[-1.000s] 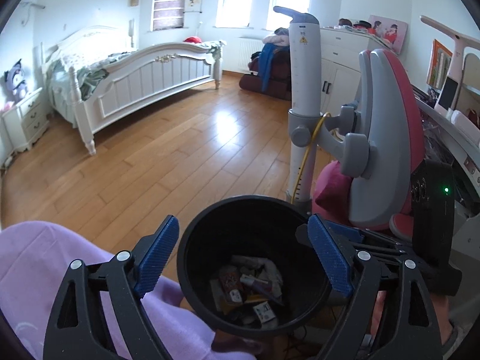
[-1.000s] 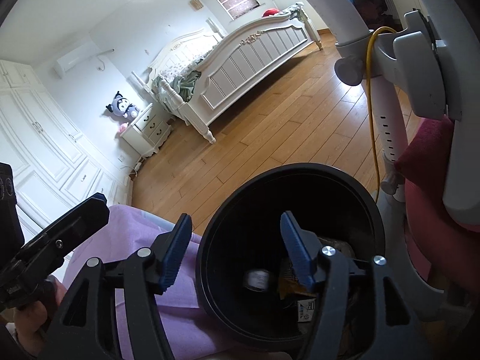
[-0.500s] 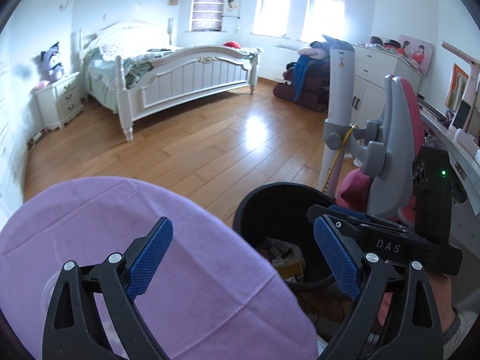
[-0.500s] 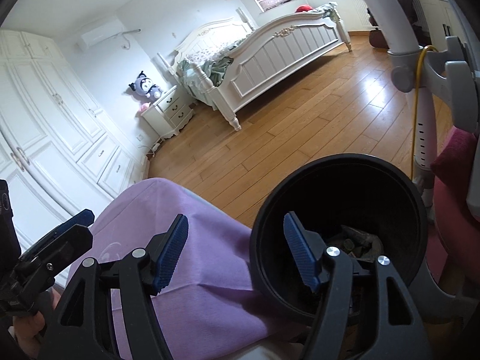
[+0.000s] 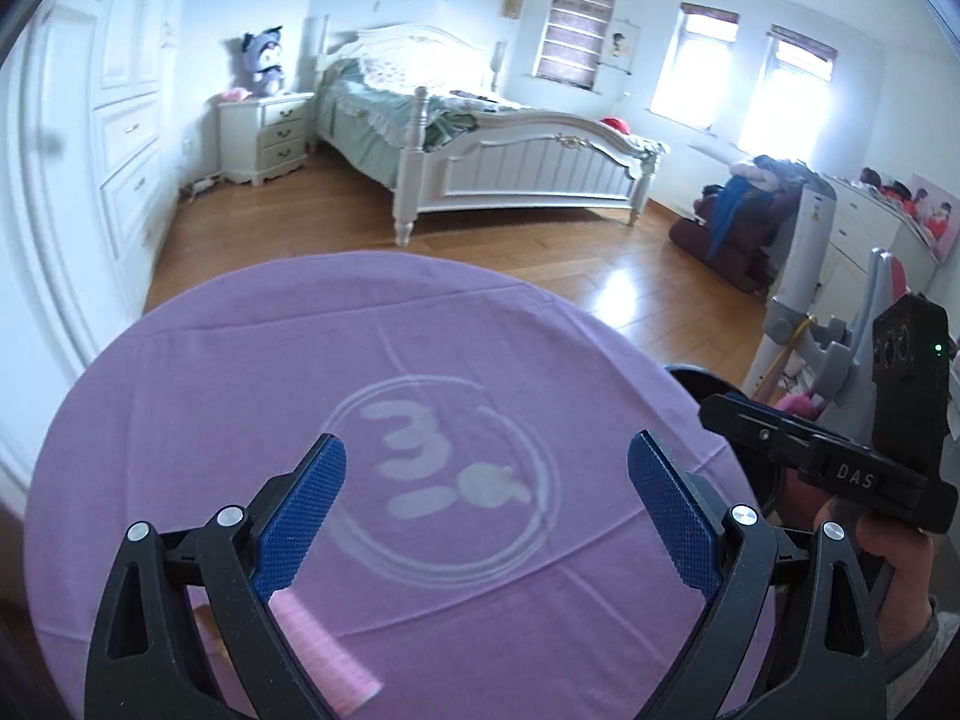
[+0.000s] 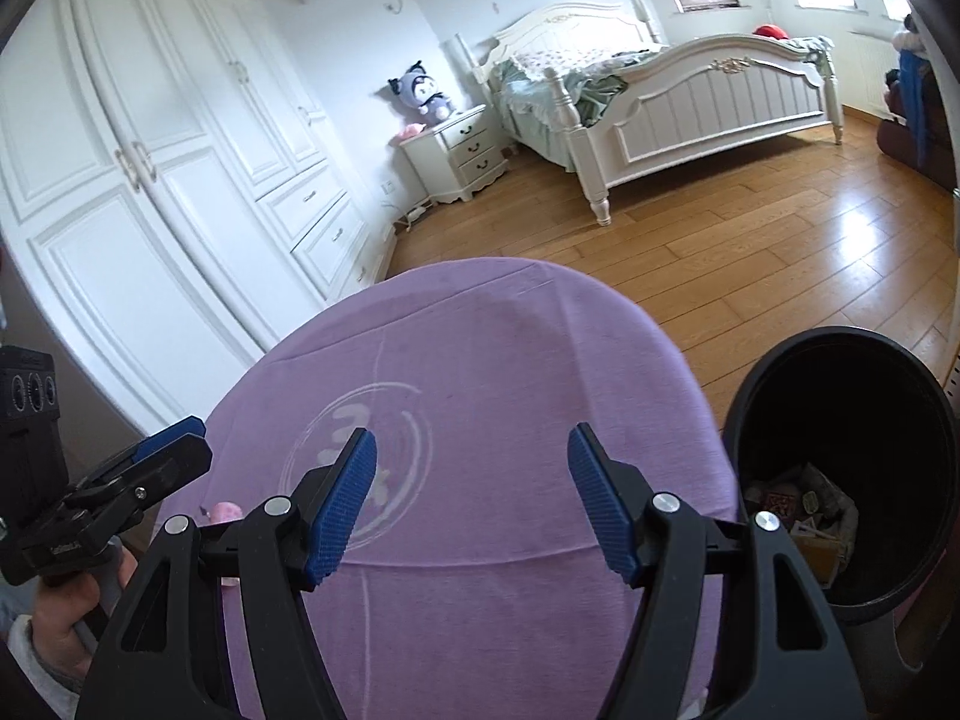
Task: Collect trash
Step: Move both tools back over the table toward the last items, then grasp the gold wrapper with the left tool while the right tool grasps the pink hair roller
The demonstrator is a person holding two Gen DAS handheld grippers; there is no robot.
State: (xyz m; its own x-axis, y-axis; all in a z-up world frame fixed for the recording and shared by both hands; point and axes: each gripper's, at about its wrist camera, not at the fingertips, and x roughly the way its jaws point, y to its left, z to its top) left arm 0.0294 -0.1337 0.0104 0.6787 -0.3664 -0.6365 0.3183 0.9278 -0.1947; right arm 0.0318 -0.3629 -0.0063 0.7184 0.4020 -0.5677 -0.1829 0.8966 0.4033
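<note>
Between pickups: our left gripper (image 5: 486,504) and right gripper (image 6: 471,495), jaws wide and empty over the purple-clothed counter (image 5: 240,396), must next find trash for the black bin (image 6: 840,420).

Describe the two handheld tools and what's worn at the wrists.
Both tools, left and right, have black triangular cut-out fingers, silver rivets and blue knurled pads. The right unit's body reads "DAS" and shows a green LED. Grey sleeve cuffs.

Floor: glossy wooden planks (image 5: 540,252)
Walls: white, built-in wardrobe (image 6: 150,168)
Furniture: white bed (image 5: 516,162), nightstand (image 5: 267,135) beside it
Light: daylight through windows (image 5: 786,90)
</note>
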